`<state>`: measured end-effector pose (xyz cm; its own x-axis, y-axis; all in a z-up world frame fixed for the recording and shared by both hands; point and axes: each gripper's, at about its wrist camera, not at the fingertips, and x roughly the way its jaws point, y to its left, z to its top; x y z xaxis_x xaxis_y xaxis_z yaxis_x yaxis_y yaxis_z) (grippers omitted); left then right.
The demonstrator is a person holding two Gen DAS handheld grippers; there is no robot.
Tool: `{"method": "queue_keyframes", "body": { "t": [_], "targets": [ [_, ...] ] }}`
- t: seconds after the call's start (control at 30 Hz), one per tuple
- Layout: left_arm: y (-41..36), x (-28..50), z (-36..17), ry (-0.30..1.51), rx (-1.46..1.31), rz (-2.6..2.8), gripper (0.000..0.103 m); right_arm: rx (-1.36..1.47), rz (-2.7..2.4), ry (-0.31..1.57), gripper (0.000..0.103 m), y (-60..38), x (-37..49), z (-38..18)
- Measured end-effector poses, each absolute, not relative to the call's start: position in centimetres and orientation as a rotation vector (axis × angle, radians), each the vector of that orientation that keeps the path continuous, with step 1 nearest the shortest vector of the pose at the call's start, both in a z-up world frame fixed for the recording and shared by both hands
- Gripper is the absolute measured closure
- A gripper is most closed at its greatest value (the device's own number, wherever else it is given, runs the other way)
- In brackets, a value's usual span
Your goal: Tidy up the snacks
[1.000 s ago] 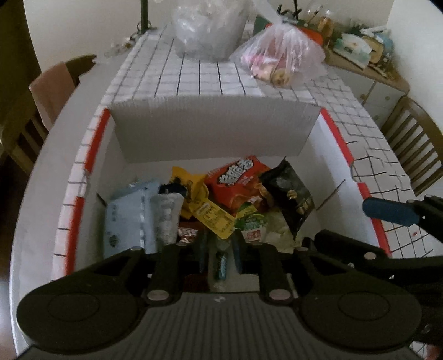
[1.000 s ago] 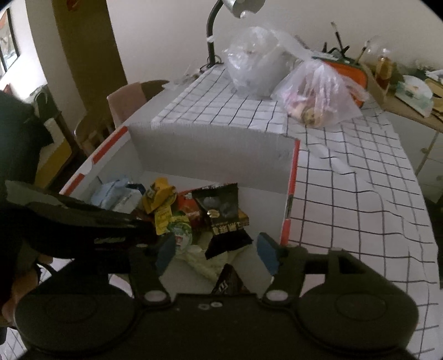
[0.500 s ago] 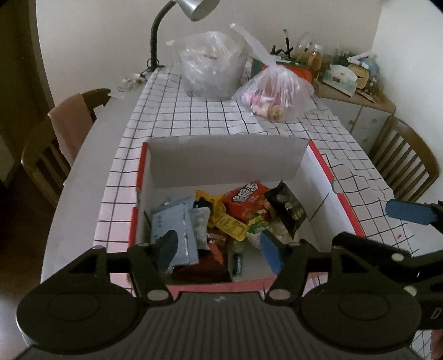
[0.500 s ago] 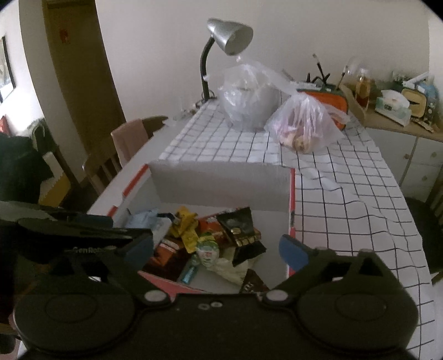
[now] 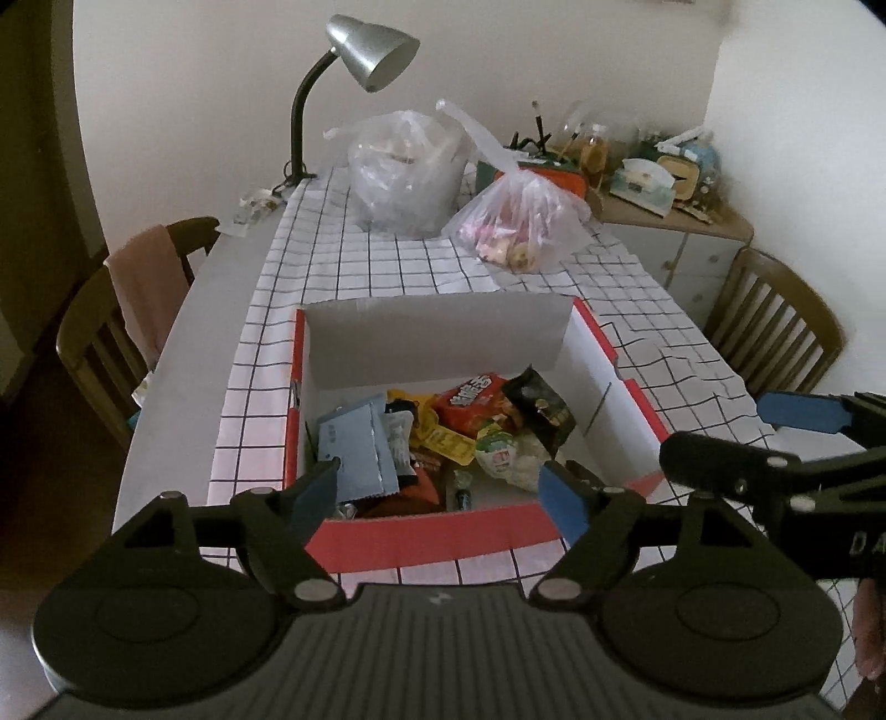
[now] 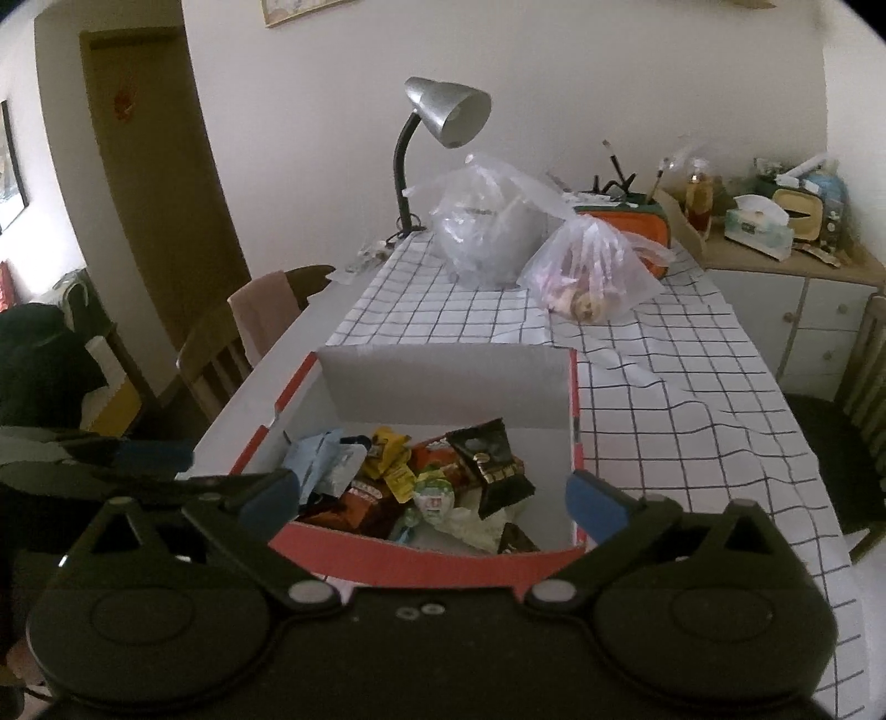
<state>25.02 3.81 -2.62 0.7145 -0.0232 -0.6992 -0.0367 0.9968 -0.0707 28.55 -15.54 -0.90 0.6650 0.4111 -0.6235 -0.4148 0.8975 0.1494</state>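
Both grippers hang above the near edge of an open cardboard box (image 5: 437, 338) with red rims that sits on the counter (image 5: 387, 266), which is covered by a white cloth with a black grid. The left gripper (image 5: 440, 490) has its jaws apart with nothing between them, its blue pads framing the near part of the box; the right gripper (image 6: 432, 498) likewise has its jaws spread wide and empty, just above the box's near red wall. In the left wrist view the right gripper's blue fingertip (image 5: 797, 412) shows at the right edge, beside the box. The snacks lie loose in a heap on the box floor: a pale blue packet (image 5: 357, 451) toward the left wall, a red bag (image 5: 470, 399) near the back, a black pouch (image 5: 540, 410) leaning tilted at the right of the heap, a yellow wrapper (image 5: 448, 440) in the middle and a small cup with a green-and-white lid (image 5: 498, 451) touching it; darker packets lie beneath, too dim to make out. Beyond the box, well apart from it, stand a clear plastic bag (image 5: 407, 171) and a second plastic bag (image 5: 520, 227) with pinkish contents, and a silver desk lamp (image 5: 371, 44) at the far left corner. A wooden chair (image 5: 775, 327) stands at the right of the counter, and another with a pink cloth (image 5: 147, 282) draped on it at the left.
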Motion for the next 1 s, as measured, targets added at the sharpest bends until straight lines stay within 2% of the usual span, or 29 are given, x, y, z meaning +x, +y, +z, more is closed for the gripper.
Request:
{"method": "queue_keyframes", "body": {
  "t": [0.27,1.0],
  "targets": [
    [4.1,22.7,-1.8,0.756,-0.084,0.007,0.013,0.011,0.454,0.687,0.000,-16.0,26.7,-0.5],
    [4.8,19.1,-1.3,0.739,-0.099,0.020,0.013,0.027,0.454,0.671,0.000,-15.9,24.1,0.3]
  ]
}}
